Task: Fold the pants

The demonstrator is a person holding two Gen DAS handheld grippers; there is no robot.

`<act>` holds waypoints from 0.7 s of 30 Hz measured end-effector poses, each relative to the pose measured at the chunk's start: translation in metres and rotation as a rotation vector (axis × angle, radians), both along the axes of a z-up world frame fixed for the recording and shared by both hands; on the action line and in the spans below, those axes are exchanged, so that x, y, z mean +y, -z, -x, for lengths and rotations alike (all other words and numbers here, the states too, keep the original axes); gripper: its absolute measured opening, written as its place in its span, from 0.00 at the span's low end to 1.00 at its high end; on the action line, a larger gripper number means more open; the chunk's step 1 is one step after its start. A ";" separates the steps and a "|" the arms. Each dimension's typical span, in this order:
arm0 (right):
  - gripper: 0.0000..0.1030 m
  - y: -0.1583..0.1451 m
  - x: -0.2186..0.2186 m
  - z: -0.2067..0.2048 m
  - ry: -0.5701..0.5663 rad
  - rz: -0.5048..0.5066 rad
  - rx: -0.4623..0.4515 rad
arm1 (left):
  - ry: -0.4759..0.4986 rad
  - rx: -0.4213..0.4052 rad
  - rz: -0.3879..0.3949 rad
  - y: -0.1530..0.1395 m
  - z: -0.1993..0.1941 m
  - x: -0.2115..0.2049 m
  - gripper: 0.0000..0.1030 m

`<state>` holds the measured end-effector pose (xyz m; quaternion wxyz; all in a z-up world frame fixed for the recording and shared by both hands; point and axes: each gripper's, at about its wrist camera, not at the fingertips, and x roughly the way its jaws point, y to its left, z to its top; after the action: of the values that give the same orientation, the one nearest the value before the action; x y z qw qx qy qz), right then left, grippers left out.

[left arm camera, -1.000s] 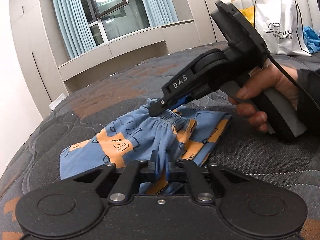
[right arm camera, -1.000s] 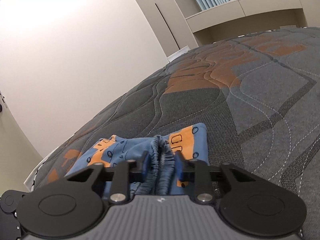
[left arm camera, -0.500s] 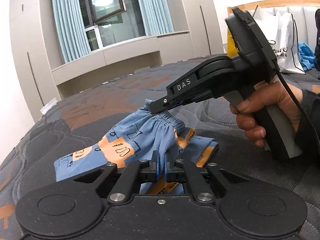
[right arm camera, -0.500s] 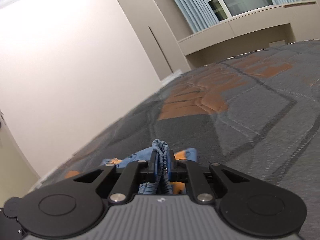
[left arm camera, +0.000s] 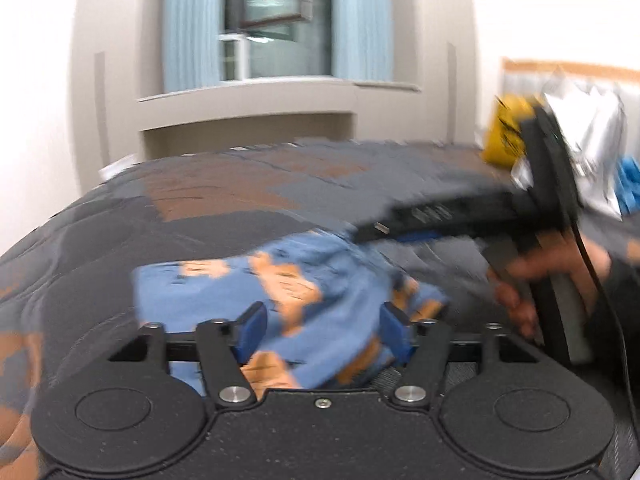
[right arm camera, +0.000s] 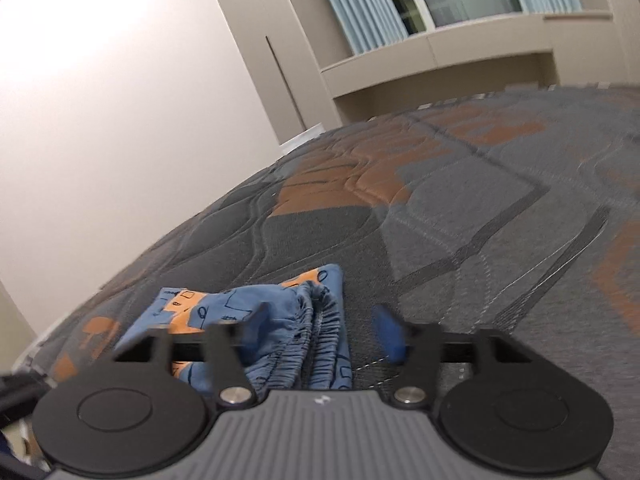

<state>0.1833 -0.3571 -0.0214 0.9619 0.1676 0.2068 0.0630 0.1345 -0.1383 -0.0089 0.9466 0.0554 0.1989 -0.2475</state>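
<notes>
The pants (left arm camera: pixel 320 280), blue with orange patches, lie bunched on the bed (left arm camera: pixel 224 184), which wears a grey quilted cover with rust-brown shapes. Far left of my left-hand view stands a pale wall, then blue curtains (left arm camera: pixel 188 24) framing a window (left arm camera: pixel 276 16) above a beige ledge. Below, my left claw (left arm camera: pixel 320 332) has its jaws opening; the cloth sits in the gap between its blue pads (left arm camera: pixel 252 330), which stand apart on either side without pinching it. This view is blurred, so the finer folds are hard to read. Further right, my right claw (left arm camera: pixel 360 236) reaches in from the side, its tip just above the raised edge of the pants; from here I cannot tell whether it touches them. My right hand (left arm camera: pixel 532 276) grips its handle, and behind it sit a yellow item (left arm camera: pixel 506 136) and a white bag (left arm camera: pixel 592 140) near the headboard.

In the right-hand view, the pants (right arm camera: pixel 280 320) lie folded with the gathered elastic waistband (right arm camera: pixel 316 344) running toward me. My right claw (right arm camera: pixel 320 328) is opening too, the waistband loose between its spread fingers (right arm camera: pixel 388 332) and gripped by neither, resting on the bed (right arm camera: pixel 480 220).
</notes>
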 end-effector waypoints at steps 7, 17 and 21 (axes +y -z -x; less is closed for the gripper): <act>1.00 -0.014 0.042 0.012 0.115 0.236 0.004 | -0.292 0.017 0.051 -0.005 -0.022 0.049 0.99; 1.00 0.009 0.067 0.027 0.126 0.430 0.146 | -0.282 0.171 -0.001 0.031 -0.023 0.069 0.96; 1.00 0.012 0.057 0.036 0.125 0.361 0.149 | -0.268 0.171 -0.001 0.032 -0.017 0.078 0.96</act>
<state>0.1472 -0.3002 -0.0330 0.9604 0.0093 0.2744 -0.0474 0.1516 -0.0600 -0.0406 0.9507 0.0074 0.2846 -0.1228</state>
